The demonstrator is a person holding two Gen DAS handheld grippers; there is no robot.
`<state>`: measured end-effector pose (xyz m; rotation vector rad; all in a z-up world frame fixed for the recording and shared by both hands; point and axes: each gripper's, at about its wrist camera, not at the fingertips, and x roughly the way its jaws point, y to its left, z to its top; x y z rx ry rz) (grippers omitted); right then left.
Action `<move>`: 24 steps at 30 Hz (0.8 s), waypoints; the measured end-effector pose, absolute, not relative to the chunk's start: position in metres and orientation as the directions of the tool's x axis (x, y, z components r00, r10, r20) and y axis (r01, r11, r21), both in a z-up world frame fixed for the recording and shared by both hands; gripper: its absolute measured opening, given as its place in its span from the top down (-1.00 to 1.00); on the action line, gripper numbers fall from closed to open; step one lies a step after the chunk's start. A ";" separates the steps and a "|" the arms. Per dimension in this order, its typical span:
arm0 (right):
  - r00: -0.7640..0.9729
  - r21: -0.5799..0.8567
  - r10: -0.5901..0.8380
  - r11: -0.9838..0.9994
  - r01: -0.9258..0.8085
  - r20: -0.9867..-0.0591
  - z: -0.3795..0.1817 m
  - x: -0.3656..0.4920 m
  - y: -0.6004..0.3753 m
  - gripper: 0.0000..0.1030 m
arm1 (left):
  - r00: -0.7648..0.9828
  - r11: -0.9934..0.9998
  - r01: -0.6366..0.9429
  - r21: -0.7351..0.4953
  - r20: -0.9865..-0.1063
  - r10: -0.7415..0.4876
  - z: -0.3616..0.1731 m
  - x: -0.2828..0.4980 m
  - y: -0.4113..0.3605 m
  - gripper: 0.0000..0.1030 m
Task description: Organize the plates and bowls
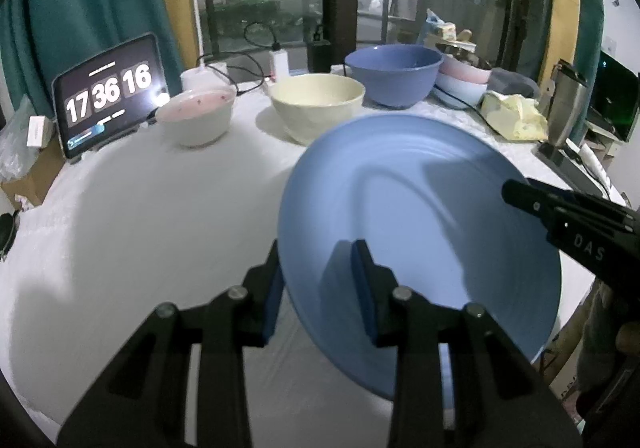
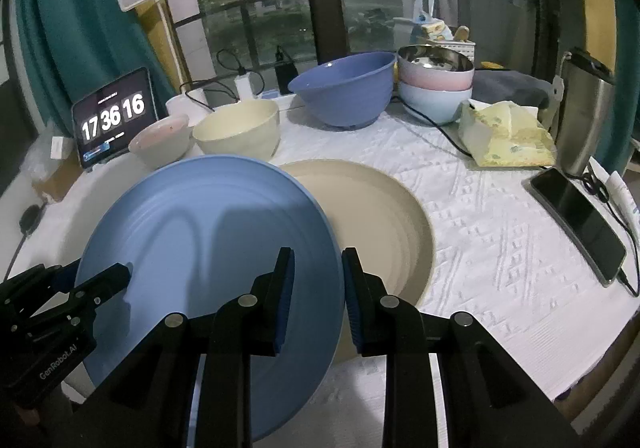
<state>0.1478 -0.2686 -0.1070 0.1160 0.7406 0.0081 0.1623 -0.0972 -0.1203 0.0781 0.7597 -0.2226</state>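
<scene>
1. My left gripper (image 1: 320,288) is clamped on the near-left rim of the round, pale blue plastic plate (image 1: 420,215); one finger sits above the rim, one below.
2. My right gripper (image 2: 318,288) is clamped on the opposite rim of that plate, which is held clear of the white textured tablecloth (image 2: 500,232) and tilted.
3. The round beige plate (image 2: 384,207) lies flat on the cloth, just ahead of my right fingers and partly under the blue plate's far edge.
4. Judgement: stacking calls for a short carry toward my right side; the right hand is nearer.
</scene>
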 end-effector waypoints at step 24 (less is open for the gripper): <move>0.720 0.111 0.008 0.989 0.096 -0.694 -0.107 0.170 -0.313 0.49 | 0.673 0.960 0.280 -0.011 -0.711 -0.204 -0.120 0.194 -0.143 0.35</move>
